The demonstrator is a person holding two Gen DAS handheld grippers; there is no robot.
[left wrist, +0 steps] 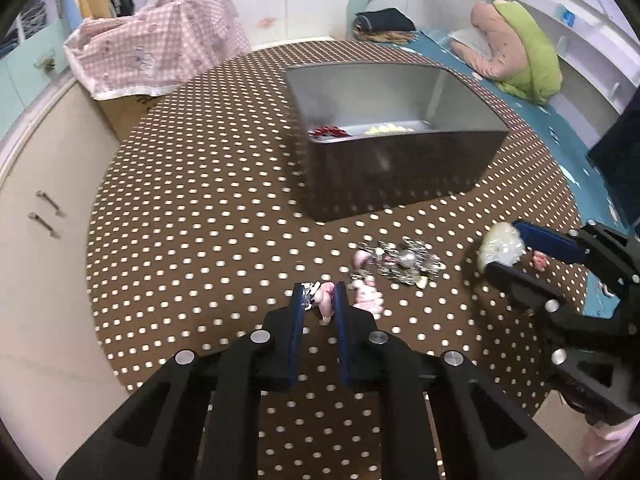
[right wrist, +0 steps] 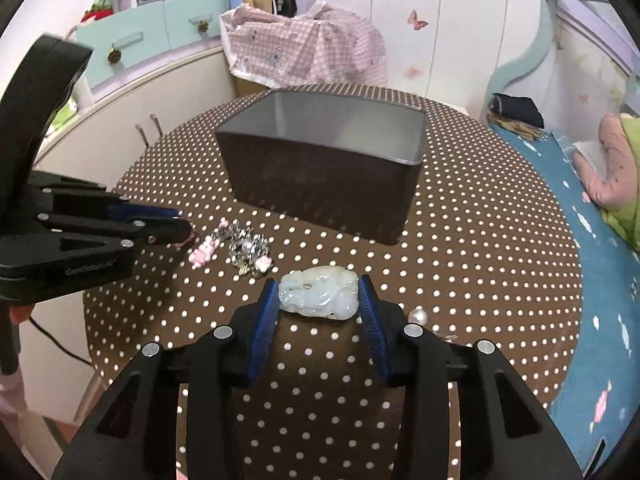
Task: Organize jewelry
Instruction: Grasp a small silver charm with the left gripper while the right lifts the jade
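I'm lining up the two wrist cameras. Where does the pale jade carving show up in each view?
Left wrist: the jade carving sits far right, between the right gripper's fingers.
Right wrist: it is at centre, between the blue fingers.
Shared landmark: the dark box on the polka-dot table.

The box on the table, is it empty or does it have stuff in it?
Not empty. The box is open on top, and the left view shows red pieces and yellow pieces on its floor.

Black tongs (right wrist: 318,300), blue pads (right wrist: 264,322), silver screws.
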